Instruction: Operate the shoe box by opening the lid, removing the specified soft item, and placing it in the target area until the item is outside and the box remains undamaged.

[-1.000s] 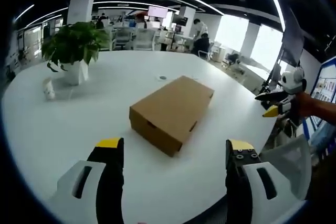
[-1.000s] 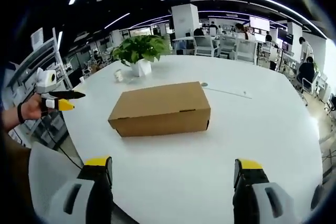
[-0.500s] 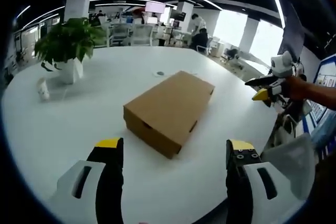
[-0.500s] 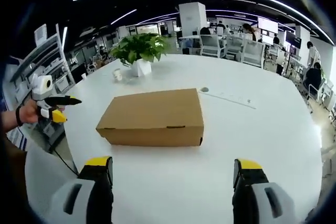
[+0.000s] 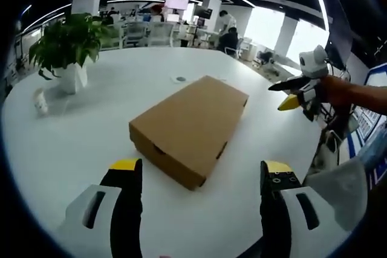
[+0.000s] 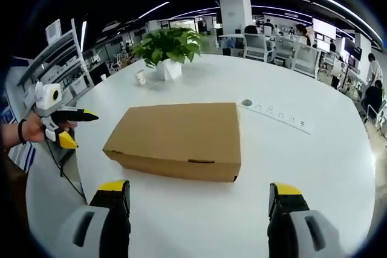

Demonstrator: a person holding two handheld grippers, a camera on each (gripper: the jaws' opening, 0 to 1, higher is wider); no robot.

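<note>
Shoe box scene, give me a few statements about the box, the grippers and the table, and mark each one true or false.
1. The box lid is shut. True.
2. The left gripper grips the box. False: open, short of the box.
3. A potted plant stands on the table. True.
4. The right gripper holds a soft item. False: open and holding nothing.
5. The box lies tipped on its side. False: it lies flat, lid up.
</note>
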